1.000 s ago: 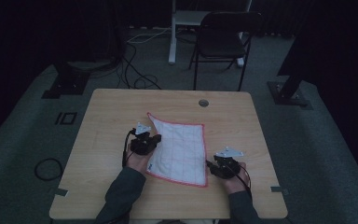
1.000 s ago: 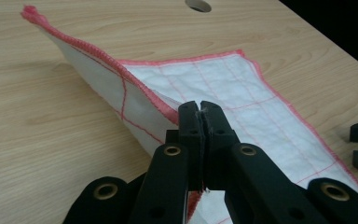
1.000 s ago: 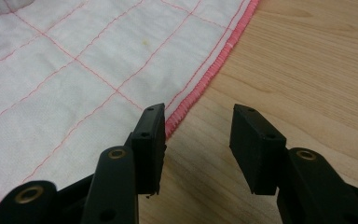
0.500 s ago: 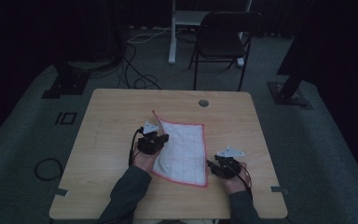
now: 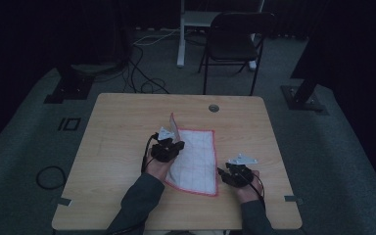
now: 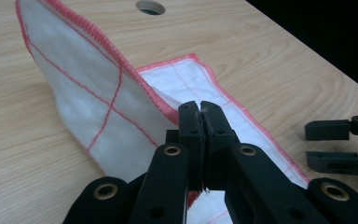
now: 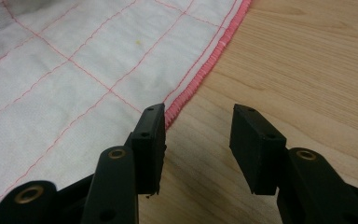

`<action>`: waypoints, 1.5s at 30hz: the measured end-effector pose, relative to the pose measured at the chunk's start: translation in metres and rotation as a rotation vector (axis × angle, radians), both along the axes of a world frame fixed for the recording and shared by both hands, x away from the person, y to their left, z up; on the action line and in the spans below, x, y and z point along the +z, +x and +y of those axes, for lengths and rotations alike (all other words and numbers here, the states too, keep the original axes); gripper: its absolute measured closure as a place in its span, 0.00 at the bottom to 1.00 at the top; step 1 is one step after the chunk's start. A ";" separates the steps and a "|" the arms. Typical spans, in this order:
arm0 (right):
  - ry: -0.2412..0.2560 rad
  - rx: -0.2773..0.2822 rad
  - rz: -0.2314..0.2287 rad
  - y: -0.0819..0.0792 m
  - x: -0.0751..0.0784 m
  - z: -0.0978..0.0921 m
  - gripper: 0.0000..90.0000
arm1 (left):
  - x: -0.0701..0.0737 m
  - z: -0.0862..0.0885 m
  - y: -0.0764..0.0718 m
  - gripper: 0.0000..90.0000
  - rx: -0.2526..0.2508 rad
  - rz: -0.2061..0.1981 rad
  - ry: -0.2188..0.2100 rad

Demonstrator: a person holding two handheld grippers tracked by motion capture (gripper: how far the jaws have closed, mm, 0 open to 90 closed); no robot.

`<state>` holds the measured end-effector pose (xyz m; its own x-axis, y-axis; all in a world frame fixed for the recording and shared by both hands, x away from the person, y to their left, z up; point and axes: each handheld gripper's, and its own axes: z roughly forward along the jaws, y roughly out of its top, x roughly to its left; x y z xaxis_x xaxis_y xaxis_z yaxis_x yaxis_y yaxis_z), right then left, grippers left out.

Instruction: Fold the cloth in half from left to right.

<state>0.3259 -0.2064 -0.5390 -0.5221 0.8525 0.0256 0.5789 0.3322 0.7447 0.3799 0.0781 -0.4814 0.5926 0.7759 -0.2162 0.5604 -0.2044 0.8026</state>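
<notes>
Nearest, the right gripper (image 7: 196, 144) sits with jaws spread, empty, just beside the near right hem of the white cloth (image 5: 196, 159) on the table (image 5: 117, 147). Farther in, the left gripper (image 6: 199, 116) has its jaws pressed together on the cloth's left edge, lifting it into a standing flap. To fold cleanly, carry the flap across toward the right hem, keeping the 2 edges parallel.

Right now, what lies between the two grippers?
The white cloth spans the gap in the high view; the left gripper pinches its lifted edge, the right gripper open beside it.
</notes>
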 end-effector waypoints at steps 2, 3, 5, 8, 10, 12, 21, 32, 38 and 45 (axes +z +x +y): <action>-0.001 0.001 0.000 0.000 0.000 0.000 0.62 | -0.001 -0.003 0.001 0.99 -0.014 0.006 0.006; -0.003 0.004 0.000 0.000 0.000 0.000 0.62 | -0.001 -0.004 0.001 0.99 -0.016 0.008 0.008; -0.003 0.005 0.000 0.000 -0.001 0.001 0.62 | -0.003 -0.008 0.003 0.99 -0.019 0.014 0.015; -0.002 0.006 0.001 0.000 -0.001 0.002 0.62 | -0.005 -0.013 0.005 0.99 -0.026 0.020 0.019; -0.002 0.005 0.002 0.000 -0.001 0.001 0.62 | -0.007 -0.016 0.006 0.99 -0.031 0.023 0.020; -0.002 0.005 0.002 0.000 -0.001 0.001 0.62 | -0.009 -0.019 0.007 0.99 -0.032 0.027 0.021; -0.002 0.006 0.000 -0.001 -0.001 0.002 0.62 | -0.012 -0.030 0.009 0.99 -0.042 0.039 0.011; -0.001 0.004 0.003 0.000 -0.001 0.001 0.62 | -0.008 -0.043 0.008 0.99 -0.068 0.039 0.001; 0.000 0.000 0.003 0.000 -0.002 0.000 0.62 | -0.004 -0.052 0.006 0.99 -0.080 0.033 -0.009; 0.016 -0.023 -0.001 0.000 -0.001 -0.005 0.62 | -0.003 -0.067 0.007 0.99 -0.095 0.032 0.007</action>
<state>0.3260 -0.2119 -0.5398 -0.5026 0.8636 0.0386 0.5855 0.3073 0.7502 0.3869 0.0116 -0.4843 0.6567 0.7179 -0.2310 0.5637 -0.2636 0.7828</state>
